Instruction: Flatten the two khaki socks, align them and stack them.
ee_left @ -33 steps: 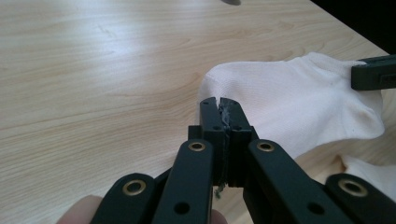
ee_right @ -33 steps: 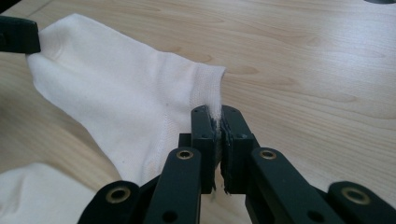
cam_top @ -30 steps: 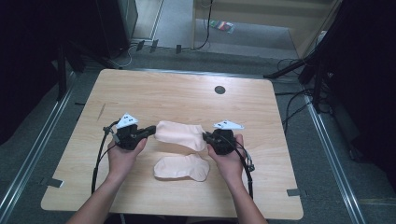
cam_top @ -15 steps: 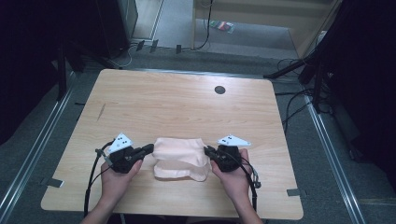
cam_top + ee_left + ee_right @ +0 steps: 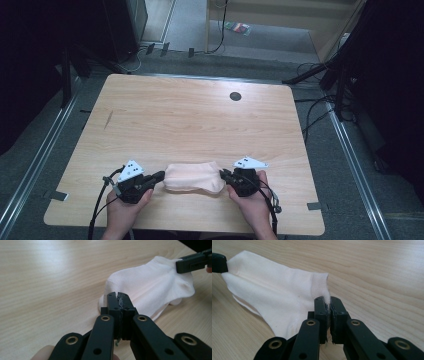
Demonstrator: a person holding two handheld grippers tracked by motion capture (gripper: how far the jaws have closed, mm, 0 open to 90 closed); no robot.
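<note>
Both claws are clamped tight on cloth: the left gripper [image 5: 159, 175] has its jaws pinched on one end of the top sock [image 5: 194, 176], and the right gripper [image 5: 224, 176] has its jaws pinched on the cuff end, where a little ridge of white knit pokes up between the pads in the right gripper view. A second ago the two of them held this sock stretched out farther up the table [image 5: 200, 120], with the other sock lying flat by itself just nearer the person. Now both hands have come back toward the near edge and lower, and the held sock lies on top of its mate, so that from above the pair reads as one pale shape. In the left gripper view a thin edge of the lower sock [image 5: 176, 301] peeps out under the heel of the upper one, so the match is close but not perfect. Measured from the dark grommet hole [image 5: 235, 96] in the tabletop, the pair sits well toward the person and a bit to the left. I'd judge the stacking step is as good as done; letting go or folding looks next.
</note>
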